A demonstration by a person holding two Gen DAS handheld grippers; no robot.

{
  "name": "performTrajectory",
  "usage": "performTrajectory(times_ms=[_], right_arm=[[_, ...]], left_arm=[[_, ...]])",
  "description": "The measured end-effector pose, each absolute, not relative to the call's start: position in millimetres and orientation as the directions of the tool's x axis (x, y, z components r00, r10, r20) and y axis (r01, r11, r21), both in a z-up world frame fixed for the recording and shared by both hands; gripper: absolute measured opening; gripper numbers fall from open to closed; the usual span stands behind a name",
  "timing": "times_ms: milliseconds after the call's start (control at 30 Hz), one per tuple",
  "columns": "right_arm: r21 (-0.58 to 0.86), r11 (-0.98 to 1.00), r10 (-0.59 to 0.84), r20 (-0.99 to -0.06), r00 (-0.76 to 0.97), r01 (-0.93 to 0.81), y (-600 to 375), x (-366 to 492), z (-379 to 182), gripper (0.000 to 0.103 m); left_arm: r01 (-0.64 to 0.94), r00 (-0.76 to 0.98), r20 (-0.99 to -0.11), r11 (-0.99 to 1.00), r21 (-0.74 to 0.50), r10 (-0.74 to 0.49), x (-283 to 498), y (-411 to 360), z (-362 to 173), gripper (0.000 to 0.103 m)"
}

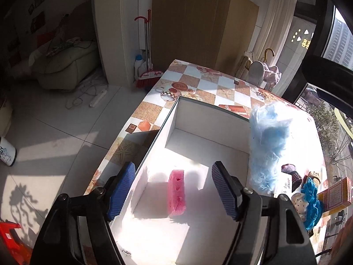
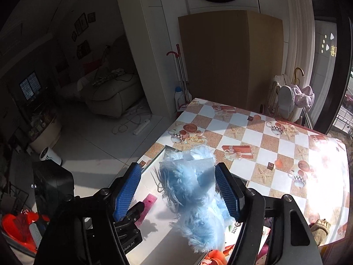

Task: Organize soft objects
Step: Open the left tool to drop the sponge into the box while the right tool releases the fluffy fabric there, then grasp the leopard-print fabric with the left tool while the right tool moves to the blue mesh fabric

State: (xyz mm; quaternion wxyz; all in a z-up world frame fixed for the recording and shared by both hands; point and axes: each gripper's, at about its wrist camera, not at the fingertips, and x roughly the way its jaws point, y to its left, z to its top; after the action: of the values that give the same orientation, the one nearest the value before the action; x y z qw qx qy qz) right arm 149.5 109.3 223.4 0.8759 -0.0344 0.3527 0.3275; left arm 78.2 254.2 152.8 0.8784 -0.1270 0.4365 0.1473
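A white open box stands on the patterned table. A pink sponge lies on the box floor. My left gripper is open above the sponge, jaws wide on either side of it, not touching. A fluffy light-blue soft item hangs over the box's right wall. In the right wrist view this blue item sits between my right gripper's blue pads. The pads stand apart from it with gaps, so the gripper is open. The pink sponge shows below left.
More small items lie at the table's right edge: a dark knitted piece, a bright blue mesh puff, a dotted white item and an orange carton. A broom and cardboard sheet stand behind the table. A red stool is left.
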Motion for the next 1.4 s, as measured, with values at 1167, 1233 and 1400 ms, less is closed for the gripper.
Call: performTrajectory(times_ms=[1167,1233,1400], right_arm=[[0.034,0.999,0.046,-0.809,0.586,-0.032,-216,-2,42,0.071],[0.037,0.999,0.052,-0.813,0.579,-0.037,-219,-4,39,0.071],[0.043,0.998,0.058,-0.815,0.577,-0.040,-220,-6,37,0.071]], left_arm=[[0.179,0.442,-0.874,0.975,-0.135,-0.202,50,-67,42,0.080],[0.182,0.434,-0.880,0.975,-0.126,-0.194,59,-74,30,0.080],[0.174,0.397,-0.884,0.966,-0.190,-0.246,57,-64,18,0.029]])
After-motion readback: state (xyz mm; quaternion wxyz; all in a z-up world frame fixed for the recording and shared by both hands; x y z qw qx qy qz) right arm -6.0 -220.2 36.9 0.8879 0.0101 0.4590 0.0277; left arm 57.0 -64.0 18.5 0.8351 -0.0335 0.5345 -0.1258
